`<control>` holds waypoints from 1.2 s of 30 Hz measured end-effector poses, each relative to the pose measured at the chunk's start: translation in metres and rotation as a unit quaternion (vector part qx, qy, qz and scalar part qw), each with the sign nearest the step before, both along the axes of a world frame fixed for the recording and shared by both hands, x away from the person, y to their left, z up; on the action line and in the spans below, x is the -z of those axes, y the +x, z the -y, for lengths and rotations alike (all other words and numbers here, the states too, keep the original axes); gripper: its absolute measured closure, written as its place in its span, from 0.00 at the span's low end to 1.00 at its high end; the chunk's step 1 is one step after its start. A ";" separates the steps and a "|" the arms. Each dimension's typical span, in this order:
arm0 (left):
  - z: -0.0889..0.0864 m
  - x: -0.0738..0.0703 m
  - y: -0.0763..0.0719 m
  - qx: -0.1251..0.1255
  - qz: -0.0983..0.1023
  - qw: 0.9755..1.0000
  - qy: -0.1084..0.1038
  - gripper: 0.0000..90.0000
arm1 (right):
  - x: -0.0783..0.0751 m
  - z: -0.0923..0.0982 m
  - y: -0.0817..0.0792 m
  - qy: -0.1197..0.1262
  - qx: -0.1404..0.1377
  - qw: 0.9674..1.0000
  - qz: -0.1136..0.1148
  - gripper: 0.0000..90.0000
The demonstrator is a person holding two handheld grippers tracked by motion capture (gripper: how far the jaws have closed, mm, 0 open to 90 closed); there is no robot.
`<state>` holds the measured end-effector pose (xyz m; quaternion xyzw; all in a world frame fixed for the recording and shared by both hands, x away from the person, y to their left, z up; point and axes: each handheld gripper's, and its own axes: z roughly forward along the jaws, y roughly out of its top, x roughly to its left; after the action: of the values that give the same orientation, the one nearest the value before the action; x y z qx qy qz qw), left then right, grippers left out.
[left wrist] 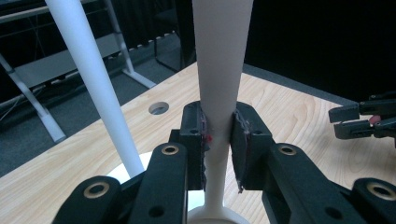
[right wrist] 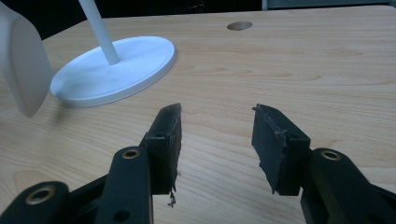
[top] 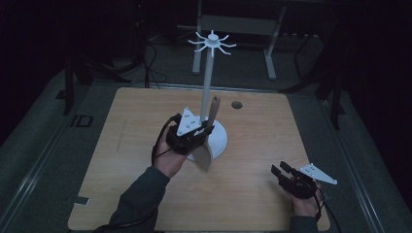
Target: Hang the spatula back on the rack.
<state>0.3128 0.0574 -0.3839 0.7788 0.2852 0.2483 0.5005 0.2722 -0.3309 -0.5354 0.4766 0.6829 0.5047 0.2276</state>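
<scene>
Upright, spatula (top: 210, 131) handle skyward, clamped in left tool (top: 201, 130); right tool (top: 281, 171) agape, empty.

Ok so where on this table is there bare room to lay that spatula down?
Bare wood lies left of the white stand, out to the table's left edge, and along the far edge either side of the round hole. Also the near middle, between the forearms. It is crowded at the stand's base, where the left gripper holds the spatula, and around the right gripper.

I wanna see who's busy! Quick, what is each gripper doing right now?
Left gripper: shut on the handle of a white spatula, beside the stand.
Right gripper: open, holding nothing, over the table.
</scene>
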 end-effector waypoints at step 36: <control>0.012 -0.031 -0.002 -0.107 0.042 0.993 -0.018 0.85 | 0.001 0.000 0.001 -0.003 0.002 1.000 -0.001 0.58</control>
<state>0.3110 0.0451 -0.3531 0.7234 0.3500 0.3279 0.4967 0.2728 -0.3307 -0.5363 0.4779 0.6837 0.5017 0.2293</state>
